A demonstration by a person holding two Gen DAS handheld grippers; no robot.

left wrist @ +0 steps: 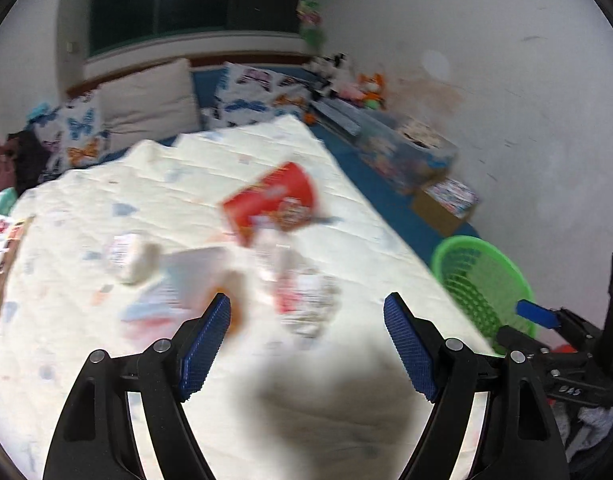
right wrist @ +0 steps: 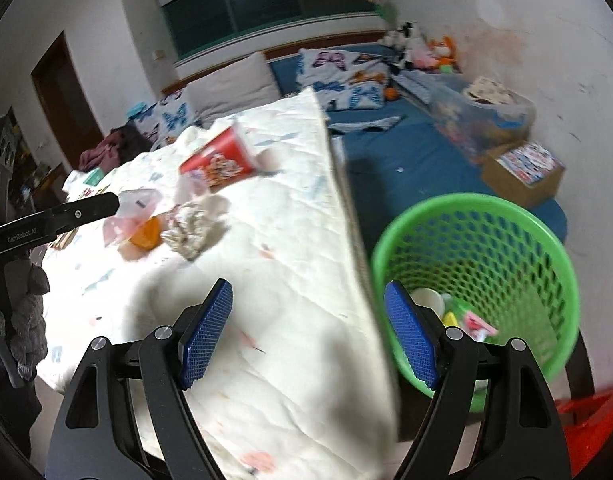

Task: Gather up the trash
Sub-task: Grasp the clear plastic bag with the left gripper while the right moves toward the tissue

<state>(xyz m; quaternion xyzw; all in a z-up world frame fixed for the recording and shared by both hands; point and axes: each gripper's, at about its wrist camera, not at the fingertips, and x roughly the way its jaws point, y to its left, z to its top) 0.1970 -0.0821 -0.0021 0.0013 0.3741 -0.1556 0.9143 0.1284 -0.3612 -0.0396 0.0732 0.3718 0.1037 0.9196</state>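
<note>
Both pairs of fingers are spread wide and nothing is held or touched. The left gripper (left wrist: 306, 312) is seen above a cream quilted blanket (left wrist: 346, 208) strewn with trash: a red printed carton (left wrist: 272, 200) lying on its side, a crumpled wrapper (left wrist: 302, 300) just ahead, and a small pale lump (left wrist: 138, 264) to the left, all blurred. The right gripper (right wrist: 308, 300) is poised over the blanket's edge, beside a green perforated plastic basket (right wrist: 506, 248) in which a few discarded pieces are already lying. An orange piece (right wrist: 146, 232) and crumpled paper (right wrist: 194, 228) are seen near the left gripper's black tip
</note>
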